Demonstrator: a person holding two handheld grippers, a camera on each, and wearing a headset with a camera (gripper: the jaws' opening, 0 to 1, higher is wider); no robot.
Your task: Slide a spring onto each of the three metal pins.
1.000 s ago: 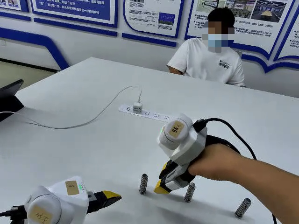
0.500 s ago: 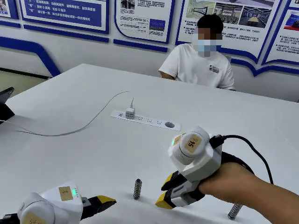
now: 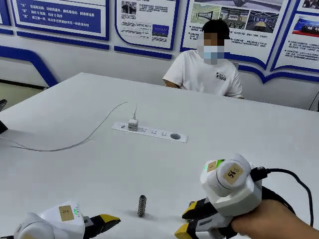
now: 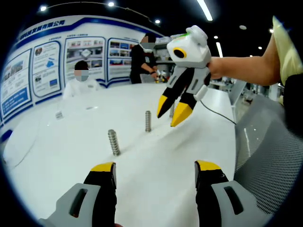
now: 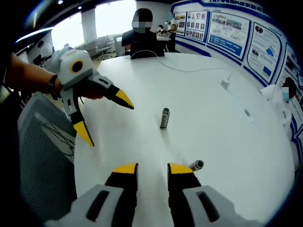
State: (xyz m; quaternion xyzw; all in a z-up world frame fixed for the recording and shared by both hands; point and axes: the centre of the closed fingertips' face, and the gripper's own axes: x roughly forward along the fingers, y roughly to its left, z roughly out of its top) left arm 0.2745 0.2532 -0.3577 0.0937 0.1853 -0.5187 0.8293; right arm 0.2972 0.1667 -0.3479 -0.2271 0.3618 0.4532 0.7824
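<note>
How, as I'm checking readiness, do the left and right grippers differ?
The left gripper holds its jaws wide apart; the right gripper leaves a narrower gap. The right gripper tilts tips-down toward the table; the left gripper lies nearly level. Both have yellow tips and hold nothing.

Grey coiled springs (image 4: 113, 142) stand upright, apart.
</note>
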